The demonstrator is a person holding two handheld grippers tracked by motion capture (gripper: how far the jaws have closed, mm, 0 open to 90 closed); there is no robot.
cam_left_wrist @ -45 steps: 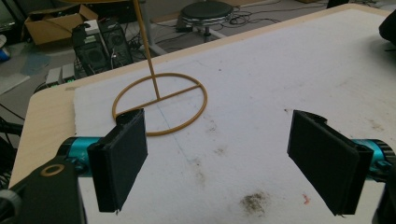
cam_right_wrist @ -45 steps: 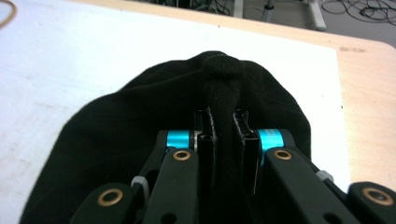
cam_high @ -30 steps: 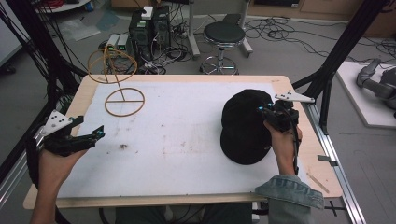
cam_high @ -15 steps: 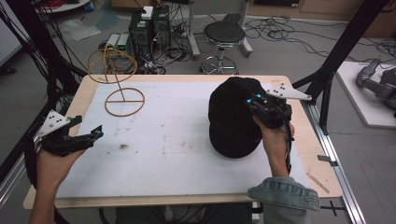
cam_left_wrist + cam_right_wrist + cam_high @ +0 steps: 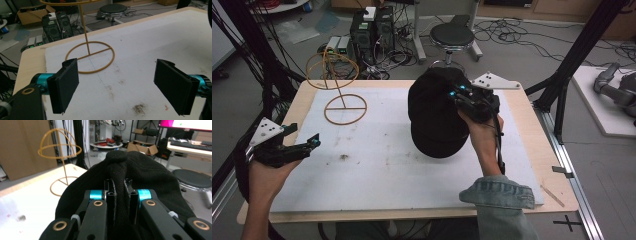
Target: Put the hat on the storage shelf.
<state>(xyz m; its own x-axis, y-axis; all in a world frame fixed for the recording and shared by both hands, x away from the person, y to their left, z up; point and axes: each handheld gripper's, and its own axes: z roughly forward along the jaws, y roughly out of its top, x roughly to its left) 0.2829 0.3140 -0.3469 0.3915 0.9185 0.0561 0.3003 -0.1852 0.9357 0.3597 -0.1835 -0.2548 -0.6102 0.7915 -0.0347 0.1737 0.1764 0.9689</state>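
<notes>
A black cap (image 5: 437, 117) hangs above the white board (image 5: 377, 165), right of centre. My right gripper (image 5: 460, 98) is shut on a fold of the cap's fabric; in the right gripper view the fold is pinched between the pads of the gripper (image 5: 119, 188), and the rest of the cap (image 5: 152, 173) bulges beyond them. A yellow wire hat stand (image 5: 340, 89) rises from the board's far left corner, also seen as the stand (image 5: 64, 168) and the stand (image 5: 86, 35). My left gripper (image 5: 304, 135) stays at the left edge, open, with nothing between the pads of the gripper (image 5: 120, 85).
The wooden table (image 5: 532, 150) carries the stained white board. Beyond the far edge are a round stool (image 5: 452, 35), computer cases (image 5: 372, 25) and loose cables on the floor. Black frame posts (image 5: 582, 50) flank the table.
My right gripper has carried the cap up and to the left, toward the board's middle. The left gripper has kept still.
</notes>
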